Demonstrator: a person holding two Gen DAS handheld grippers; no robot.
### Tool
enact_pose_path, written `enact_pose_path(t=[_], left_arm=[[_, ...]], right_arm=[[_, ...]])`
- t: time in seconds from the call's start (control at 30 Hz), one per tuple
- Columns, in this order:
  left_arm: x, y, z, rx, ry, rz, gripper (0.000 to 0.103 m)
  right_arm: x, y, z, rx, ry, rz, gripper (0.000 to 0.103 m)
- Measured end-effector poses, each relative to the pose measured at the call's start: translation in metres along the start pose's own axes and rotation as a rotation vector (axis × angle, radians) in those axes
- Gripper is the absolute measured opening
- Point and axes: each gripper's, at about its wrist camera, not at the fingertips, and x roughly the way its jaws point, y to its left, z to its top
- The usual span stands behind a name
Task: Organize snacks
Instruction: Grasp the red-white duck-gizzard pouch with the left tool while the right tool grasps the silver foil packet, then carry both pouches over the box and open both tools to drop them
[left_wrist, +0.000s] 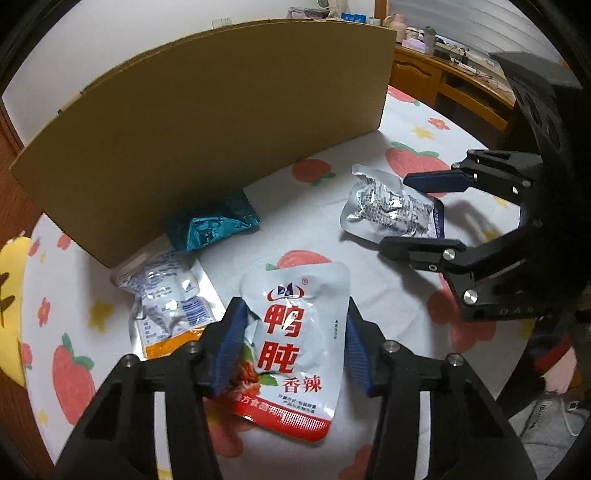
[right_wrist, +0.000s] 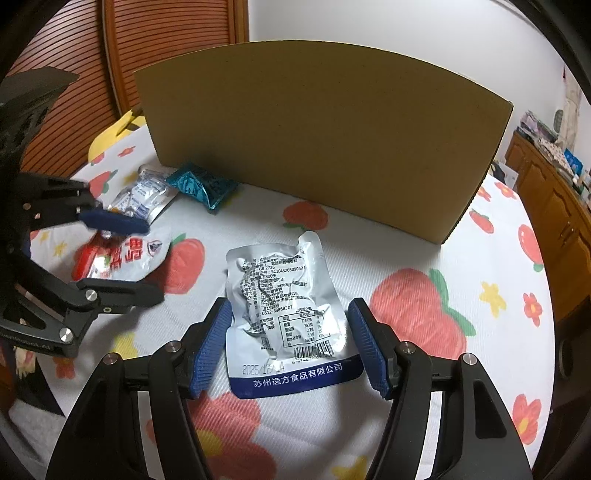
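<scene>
Four snack packets all lie loose on the strawberry cloth (right_wrist: 424, 314) in front of the cardboard box (left_wrist: 207, 122); none seen inside it, so sorting looks barely begun. Farthest from the box, left gripper (left_wrist: 291, 347) pinches the red-and-white pouch (left_wrist: 299, 332), blue pads on both edges. Right gripper (right_wrist: 291, 347) straddles the silver pouch (right_wrist: 280, 310), fingers spread, not gripping. Against the box wall: teal packet (left_wrist: 210, 227), orange-edged pouch (left_wrist: 166, 295) just beside it.
</scene>
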Motion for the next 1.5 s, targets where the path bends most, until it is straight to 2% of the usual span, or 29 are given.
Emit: enact_pose_path(t=[0.13, 0.4, 0.9, 1.23, 1.5], left_arm=[[-0.011, 0.000, -0.006, -0.020, -0.044, 0.014, 0.040], [-0.021, 0.009, -0.012, -0.085, -0.089, -0.017, 0.036], [-0.046, 0.020, -0.019, -0.198, -0.210, -0.051, 0.037], [-0.056, 0.027, -0.019, -0.226, -0.248, -0.045, 0.037], [-0.068, 0.028, -0.013, -0.230, -0.288, -0.044, 0.037]], right_arm=[[0.000, 0.000, 0.000, 0.001, 0.000, 0.000, 0.067], [0.000, 0.000, 0.000, 0.001, 0.000, 0.001, 0.067], [-0.001, 0.000, 0.000, -0.002, -0.003, -0.001, 0.066], [-0.017, 0.000, 0.001, 0.009, -0.091, -0.013, 0.065], [-0.031, 0.000, 0.000, 0.017, -0.121, -0.013, 0.065]])
